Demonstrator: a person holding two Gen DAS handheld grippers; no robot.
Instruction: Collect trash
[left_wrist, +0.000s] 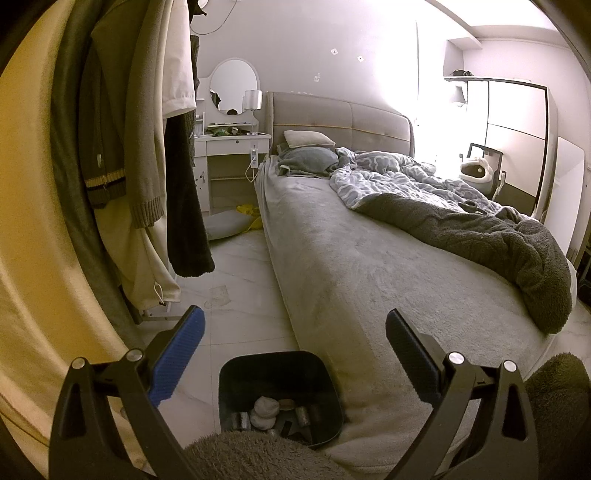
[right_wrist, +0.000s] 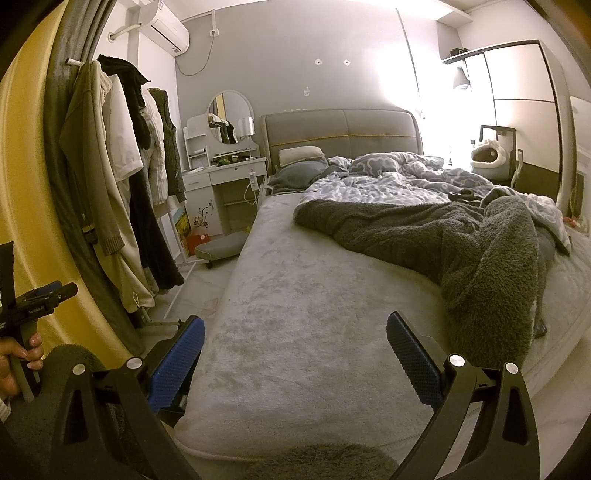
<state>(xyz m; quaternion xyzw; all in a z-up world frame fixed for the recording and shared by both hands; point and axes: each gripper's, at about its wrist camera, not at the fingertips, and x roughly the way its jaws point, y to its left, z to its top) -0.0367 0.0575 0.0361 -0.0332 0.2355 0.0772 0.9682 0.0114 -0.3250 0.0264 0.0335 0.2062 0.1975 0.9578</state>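
A dark square trash bin (left_wrist: 325, 391) stands on the floor against the foot corner of the bed, in the left wrist view. Inside it lie a crumpled pale wad (left_wrist: 264, 407) and several small cans or batteries (left_wrist: 302, 414). My left gripper (left_wrist: 293, 341) hangs open just above and behind the bin, with nothing between its blue pads. My right gripper (right_wrist: 295, 343) is open too, held over the grey bedsheet (right_wrist: 295, 295) near the bed's foot, and it is empty. At the left edge of the right wrist view a hand (right_wrist: 16, 360) grips the other tool's handle.
A grey bed (left_wrist: 351, 266) with a rumpled dark blanket (right_wrist: 461, 240) and patterned duvet fills the right. Hanging clothes (left_wrist: 140, 129) on a rack crowd the left. A white vanity (left_wrist: 236, 162) stands at the back, with a grey cushion (left_wrist: 225, 223) and yellow bag (left_wrist: 249, 212) on the tiled floor.
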